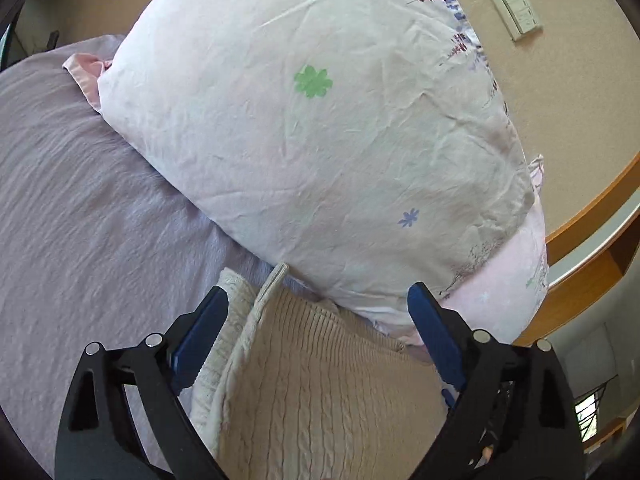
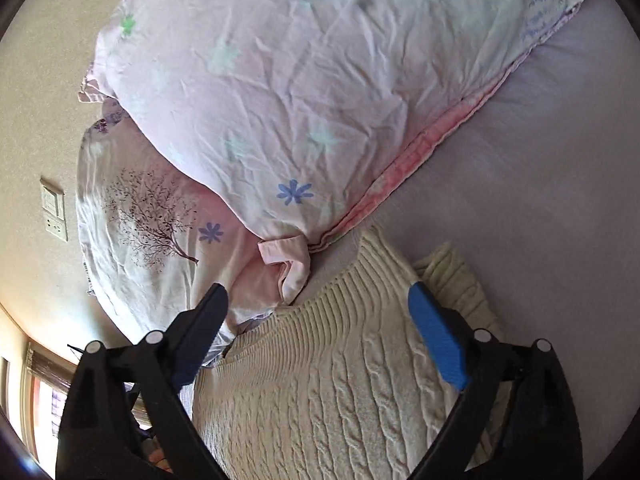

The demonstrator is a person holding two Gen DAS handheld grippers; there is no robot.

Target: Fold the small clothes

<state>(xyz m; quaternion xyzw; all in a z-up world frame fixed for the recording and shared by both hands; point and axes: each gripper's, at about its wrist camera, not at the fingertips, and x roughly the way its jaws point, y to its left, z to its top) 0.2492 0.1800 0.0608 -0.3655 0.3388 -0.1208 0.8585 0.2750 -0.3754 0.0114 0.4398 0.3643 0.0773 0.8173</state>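
A cream cable-knit sweater [image 1: 320, 392] lies on the lilac bed sheet [image 1: 88, 216], its ribbed edge near the pillows. In the left wrist view my left gripper [image 1: 318, 300] is open above it, its blue pads spread wide with the knit between and below them. The sweater also shows in the right wrist view [image 2: 320, 380], with a folded layer sticking out at the right [image 2: 460, 280]. My right gripper [image 2: 318, 300] is open above the ribbed hem. Neither gripper holds cloth.
A large pale pink pillow [image 1: 320, 120] with flower prints lies just beyond the sweater. In the right wrist view two pillows overlap [image 2: 300, 100], the lower one with a tree print [image 2: 148, 216]. A wall with switch plates [image 1: 516, 8] and a wooden headboard edge [image 1: 592, 204] stand behind.
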